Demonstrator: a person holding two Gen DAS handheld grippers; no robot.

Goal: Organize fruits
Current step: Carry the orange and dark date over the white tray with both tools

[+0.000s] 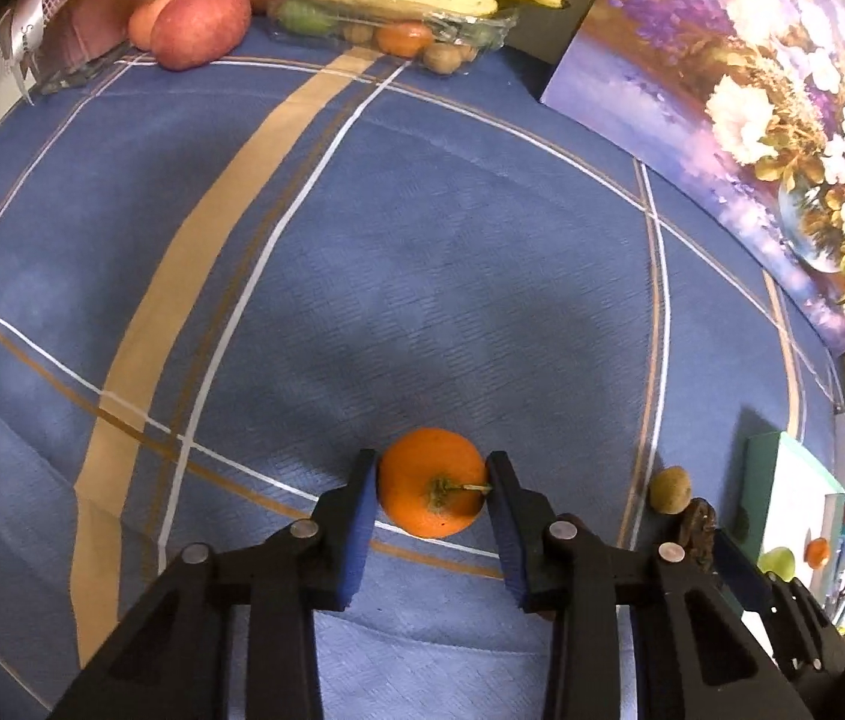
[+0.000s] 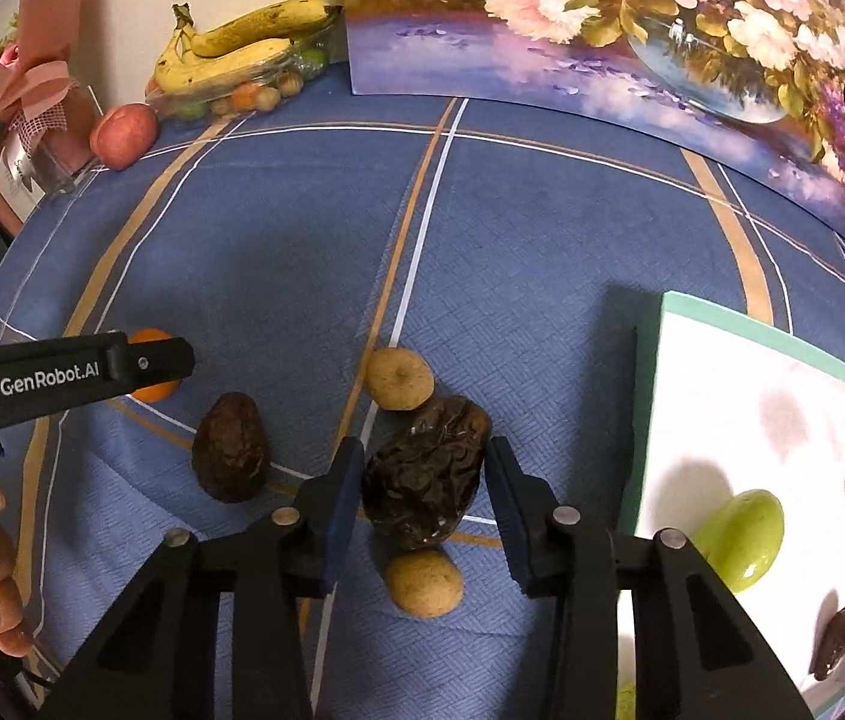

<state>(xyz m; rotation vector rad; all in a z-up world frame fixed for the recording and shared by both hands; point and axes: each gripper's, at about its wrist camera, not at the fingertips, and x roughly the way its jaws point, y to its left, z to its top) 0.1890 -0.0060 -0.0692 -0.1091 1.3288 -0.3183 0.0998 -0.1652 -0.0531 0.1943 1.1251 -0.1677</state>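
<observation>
Left gripper (image 1: 431, 489), jaws spread, is bracketing an orange (image 1: 431, 491) on the blue tablecloth (image 1: 422, 276). Right gripper (image 2: 422, 480), jaws likewise spread, is straddling a wrinkled dark date (image 2: 425, 477). Only the right wrist view is showing the white tray (image 2: 722, 396) holding a green fruit (image 2: 740, 540).

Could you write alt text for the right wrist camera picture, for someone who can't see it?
The right gripper straddles a wrinkled dark date on a blue tablecloth, jaws open. A white tray to its right holds a green fruit.
</observation>
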